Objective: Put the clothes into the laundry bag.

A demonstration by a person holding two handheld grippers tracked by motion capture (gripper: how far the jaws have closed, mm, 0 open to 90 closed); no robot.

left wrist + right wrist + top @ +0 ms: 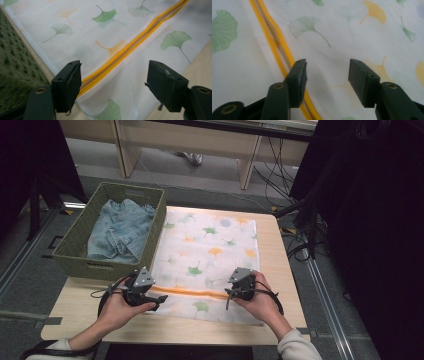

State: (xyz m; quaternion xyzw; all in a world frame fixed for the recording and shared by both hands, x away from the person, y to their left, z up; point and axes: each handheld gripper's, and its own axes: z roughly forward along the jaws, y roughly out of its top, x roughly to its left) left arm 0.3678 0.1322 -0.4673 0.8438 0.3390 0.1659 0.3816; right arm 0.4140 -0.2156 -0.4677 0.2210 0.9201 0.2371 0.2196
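I have both grippers over the near part of the cloth, a white sheet with a leaf print that lies flat over the middle of the tabletop, its left edge running up against the basket at the far left corner. The basket holds jeans. Left gripper is open, jaws spread wide across the orange stripe near the cloth's near left corner, nothing between them. Right gripper is open too, jaws apart just beside the same stripe, holding nothing.

Risks as I judge them: the cloth is thin and flat, so jaws closing from above may pinch only air or skid off. The stripe looks like a doubled seam, so I could grab one layer only and the fold comes out crooked. If the two sides lift unevenly, the cloth skews. The left jaw sits close to the basket wall and could bump it
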